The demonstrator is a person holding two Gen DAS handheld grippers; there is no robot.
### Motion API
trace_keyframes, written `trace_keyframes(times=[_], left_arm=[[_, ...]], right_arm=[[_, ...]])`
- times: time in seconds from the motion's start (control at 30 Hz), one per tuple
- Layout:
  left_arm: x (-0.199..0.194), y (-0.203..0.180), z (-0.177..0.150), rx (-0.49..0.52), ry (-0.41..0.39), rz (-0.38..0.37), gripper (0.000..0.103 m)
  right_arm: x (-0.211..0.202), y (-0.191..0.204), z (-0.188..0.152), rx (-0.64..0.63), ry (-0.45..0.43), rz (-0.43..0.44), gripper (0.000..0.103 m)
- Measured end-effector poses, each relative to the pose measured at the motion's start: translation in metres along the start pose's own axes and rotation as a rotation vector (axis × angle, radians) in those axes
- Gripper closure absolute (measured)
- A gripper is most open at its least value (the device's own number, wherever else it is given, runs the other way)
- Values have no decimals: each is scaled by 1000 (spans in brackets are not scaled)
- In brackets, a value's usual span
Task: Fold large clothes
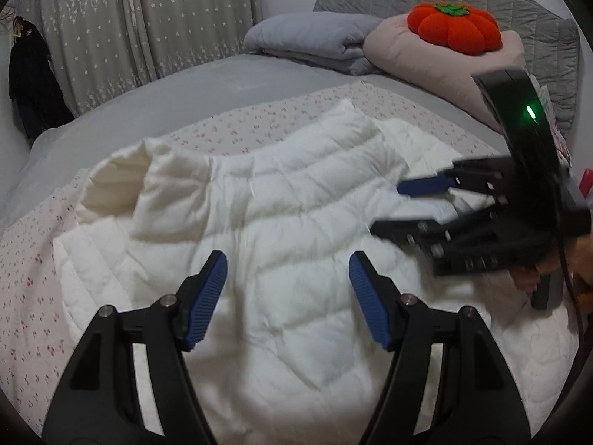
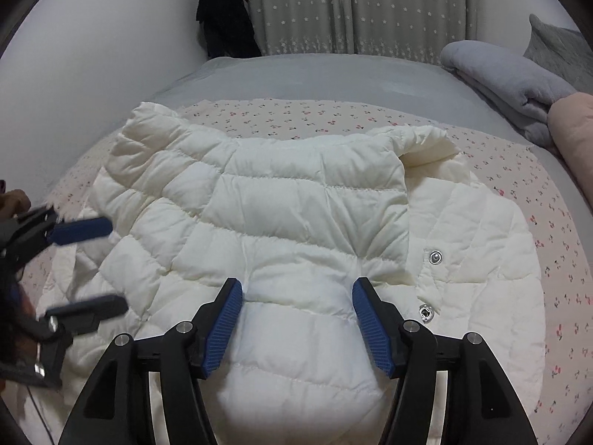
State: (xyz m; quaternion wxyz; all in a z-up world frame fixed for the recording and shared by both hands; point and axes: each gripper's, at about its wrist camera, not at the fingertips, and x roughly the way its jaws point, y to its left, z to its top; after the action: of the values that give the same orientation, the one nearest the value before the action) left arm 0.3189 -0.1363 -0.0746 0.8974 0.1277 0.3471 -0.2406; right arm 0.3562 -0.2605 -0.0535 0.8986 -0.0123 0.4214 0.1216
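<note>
A white quilted puffer jacket (image 1: 267,222) lies spread on a floral sheet on the bed; in the right wrist view (image 2: 296,215) one side is folded over the middle, with snap buttons (image 2: 435,257) showing on the right panel. My left gripper (image 1: 288,278) is open and empty, hovering just above the jacket. My right gripper (image 2: 297,304) is open and empty above the jacket's lower middle. The right gripper also shows in the left wrist view (image 1: 393,207), open, at the jacket's right side. The left gripper shows in the right wrist view (image 2: 100,267), open, at the left edge.
A floral sheet (image 2: 556,259) covers the grey bed (image 1: 185,89). Folded grey blankets (image 1: 315,37), a pink cushion (image 1: 426,66) and an orange pumpkin plush (image 1: 456,26) sit at the head. Star-patterned curtains (image 2: 352,7) and a dark hanging garment (image 2: 226,11) are behind.
</note>
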Motion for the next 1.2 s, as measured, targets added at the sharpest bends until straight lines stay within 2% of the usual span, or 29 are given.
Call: trace_keyframes(times=[0.17, 0.2, 0.27, 0.33, 0.4, 0.5, 0.6, 0.73, 0.83, 1.0, 1.07, 1.2], left_arm=[[41, 34, 40, -95, 6, 141, 34], [52, 44, 40, -138, 30, 174, 35], [71, 68, 29, -238, 87, 285, 35], [86, 89, 5, -370, 110, 263, 33], [91, 99, -19, -469, 83, 224, 33], [90, 89, -18, -428, 85, 261, 33], [82, 90, -7, -428, 97, 263, 32], [55, 85, 3, -400, 91, 253, 32], [34, 72, 3, -341, 99, 237, 32], [-9, 51, -9, -263, 121, 255, 29], [-29, 45, -17, -258, 125, 239, 22], [-65, 35, -36, -276, 168, 195, 18]], right_arm=[[6, 4, -10, 6, -16, 5, 38], [7, 3, -11, 13, -24, 12, 38], [8, 1, -14, 16, -28, 22, 38], [9, 1, -15, 7, -28, 28, 38], [13, 1, -16, 5, -26, 44, 38], [20, 2, -16, -2, -18, 24, 37], [15, 2, -11, -9, -7, 5, 37], [-6, 1, -8, 9, 12, 22, 33], [-26, 0, -10, 7, 9, 11, 31], [-68, -4, -23, 36, -7, 18, 27], [-86, -7, -33, 36, -3, 4, 25], [-120, -13, -58, 51, 10, 9, 19]])
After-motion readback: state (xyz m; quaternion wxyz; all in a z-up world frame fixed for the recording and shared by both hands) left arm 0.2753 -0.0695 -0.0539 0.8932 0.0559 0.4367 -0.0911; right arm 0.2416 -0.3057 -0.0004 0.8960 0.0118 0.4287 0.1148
